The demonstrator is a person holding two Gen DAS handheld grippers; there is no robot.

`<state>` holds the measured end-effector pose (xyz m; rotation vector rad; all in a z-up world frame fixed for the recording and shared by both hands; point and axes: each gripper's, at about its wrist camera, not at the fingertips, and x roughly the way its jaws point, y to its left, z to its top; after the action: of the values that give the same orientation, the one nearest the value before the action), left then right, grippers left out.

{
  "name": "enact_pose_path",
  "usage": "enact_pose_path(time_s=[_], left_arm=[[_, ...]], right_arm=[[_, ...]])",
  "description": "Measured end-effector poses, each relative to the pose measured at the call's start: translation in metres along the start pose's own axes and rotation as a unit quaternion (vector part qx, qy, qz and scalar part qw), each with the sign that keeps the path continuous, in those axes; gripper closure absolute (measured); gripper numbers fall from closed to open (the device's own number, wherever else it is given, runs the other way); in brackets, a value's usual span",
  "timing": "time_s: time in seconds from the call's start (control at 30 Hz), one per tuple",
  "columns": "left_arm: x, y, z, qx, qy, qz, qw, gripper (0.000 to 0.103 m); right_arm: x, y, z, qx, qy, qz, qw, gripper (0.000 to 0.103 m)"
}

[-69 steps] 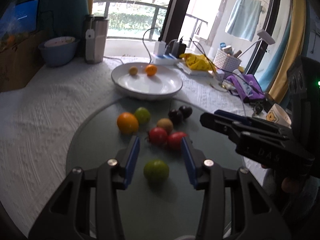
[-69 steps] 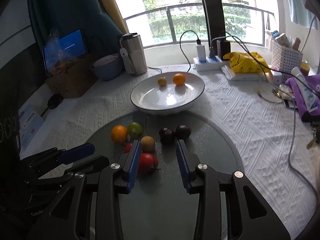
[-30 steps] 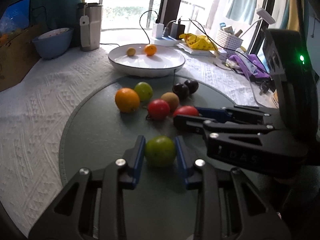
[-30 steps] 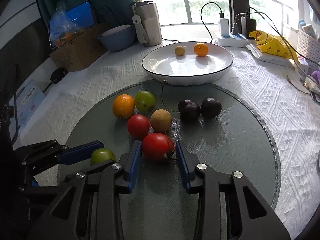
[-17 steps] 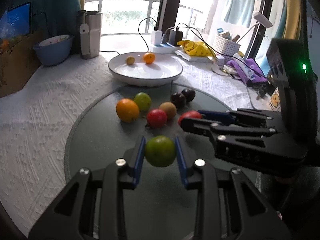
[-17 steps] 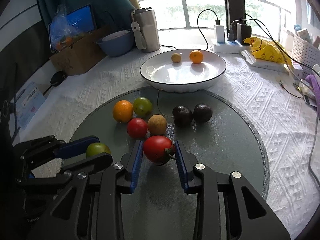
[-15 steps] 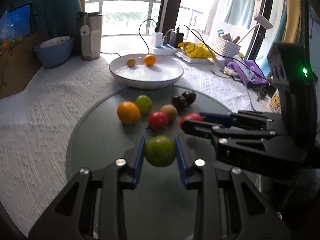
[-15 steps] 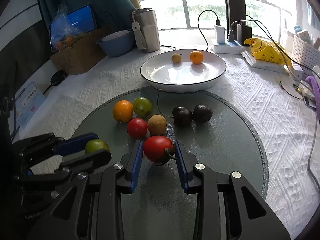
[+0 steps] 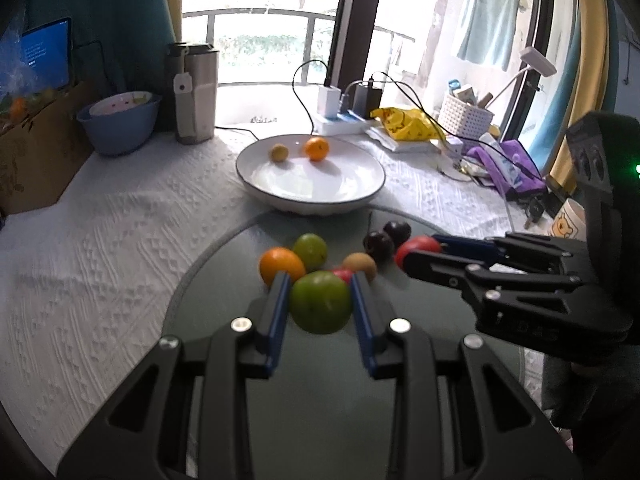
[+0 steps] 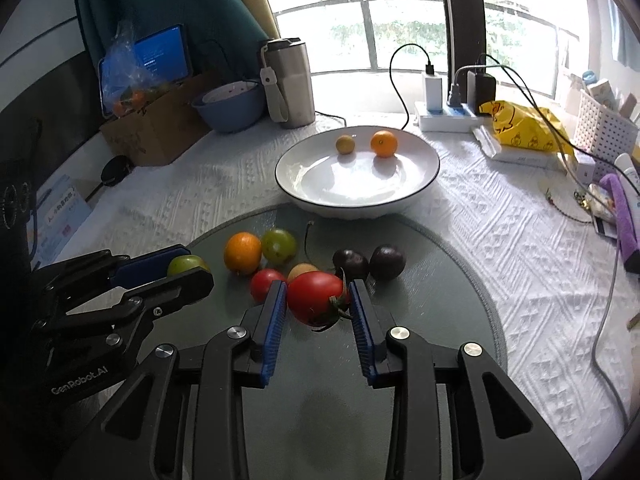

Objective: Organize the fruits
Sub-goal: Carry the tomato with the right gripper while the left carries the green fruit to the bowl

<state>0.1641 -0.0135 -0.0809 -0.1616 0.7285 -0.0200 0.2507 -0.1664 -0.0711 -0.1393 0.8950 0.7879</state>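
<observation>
Fruit rides in both: left gripper [image 9: 320, 304] clamps the green fruit [image 9: 321, 302], right gripper [image 10: 318, 300] the red tomato [image 10: 316, 298]; carry level to the white bowl [image 10: 420, 188].

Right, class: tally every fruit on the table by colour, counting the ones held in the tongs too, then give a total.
Orange: 2, one on the grey round mat, one in the white plate
Green: 2
Red: 2
Dark purple: 2
Yellow-brown: 2
Total: 10
</observation>
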Motion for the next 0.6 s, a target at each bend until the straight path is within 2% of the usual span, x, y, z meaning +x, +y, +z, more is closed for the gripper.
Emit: enact_pose_path(time_s=[0.6], left_arm=[[0.016,0.018,0.041,0.000,-0.017,0.001,0.9998,0.071]], right_arm=[[0.001,-0.014,0.040,-0.002,-0.022,-0.020,1.000,0.069]])
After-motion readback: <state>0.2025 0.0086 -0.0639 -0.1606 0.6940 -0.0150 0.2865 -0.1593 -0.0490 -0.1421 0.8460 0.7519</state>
